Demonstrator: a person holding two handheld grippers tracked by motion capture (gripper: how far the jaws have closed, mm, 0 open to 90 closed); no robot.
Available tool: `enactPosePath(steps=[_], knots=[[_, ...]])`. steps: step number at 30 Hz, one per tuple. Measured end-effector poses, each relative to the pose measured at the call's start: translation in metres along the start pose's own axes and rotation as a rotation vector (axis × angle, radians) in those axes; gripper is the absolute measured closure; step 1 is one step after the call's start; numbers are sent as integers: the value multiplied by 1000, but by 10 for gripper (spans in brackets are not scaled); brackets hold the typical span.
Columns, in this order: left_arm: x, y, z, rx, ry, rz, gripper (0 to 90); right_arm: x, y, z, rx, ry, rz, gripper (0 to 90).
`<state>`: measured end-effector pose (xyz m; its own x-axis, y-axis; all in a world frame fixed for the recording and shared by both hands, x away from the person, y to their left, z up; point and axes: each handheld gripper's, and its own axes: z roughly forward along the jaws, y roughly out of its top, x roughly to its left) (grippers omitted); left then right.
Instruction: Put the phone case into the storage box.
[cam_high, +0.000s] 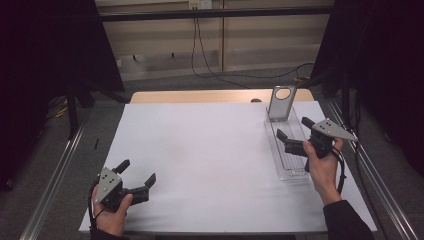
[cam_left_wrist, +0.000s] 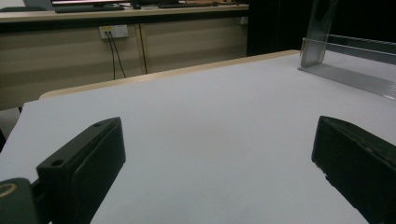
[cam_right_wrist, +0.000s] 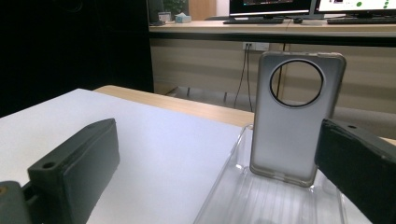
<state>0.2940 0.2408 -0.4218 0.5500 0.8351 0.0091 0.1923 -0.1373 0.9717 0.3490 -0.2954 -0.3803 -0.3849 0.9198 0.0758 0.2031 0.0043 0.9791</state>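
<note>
The phone case (cam_high: 281, 102) stood upright at the far end of the clear plastic tray (cam_high: 287, 150), and that was the thing the right gripper (cam_high: 292, 129) was aimed at. The case was grey and see-through, with a large round camera cutout near its top; in the right gripper view (cam_right_wrist: 292, 116) it rose straight up from the ribbed floor of the tray (cam_right_wrist: 224, 186), its lower edge resting inside the tray.

The right gripper hovered over the middle of the tray, jaws spread wide with nothing between them, pointed toward the case but well short of touching it. In its own view the two black jaws framed the scene, one at the left over the white sheet, one at the right overlapping the lower corner of the case. The person's right hand (cam_high: 322, 167) held it from below, the grey three-cornered plate on top.

Over at the near left of the table, the left gripper (cam_high: 139, 172) sat low above the white sheet (cam_high: 200, 160), well apart from the tray. Its jaws were also apart and empty; the left gripper view showed bare white surface between them, with the case (cam_left_wrist: 320, 32) and tray (cam_left_wrist: 355, 77) far off at the upper right. The left hand (cam_high: 112, 212) gripped it near the table's front edge.

The white sheet covered most of the wooden tabletop (cam_high: 200, 96), whose far edge showed beyond it.
</note>
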Motion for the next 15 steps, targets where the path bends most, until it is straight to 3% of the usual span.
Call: enactPosePath(steps=[8, 15], knots=[[1, 0, -1, -2, 7, 0, 27, 1, -10, -20, 13, -21, -2, 0], [1, 0, -1, -6, 11, -10, 28, -2, -14, -37, -17, -52, 7, 0]])
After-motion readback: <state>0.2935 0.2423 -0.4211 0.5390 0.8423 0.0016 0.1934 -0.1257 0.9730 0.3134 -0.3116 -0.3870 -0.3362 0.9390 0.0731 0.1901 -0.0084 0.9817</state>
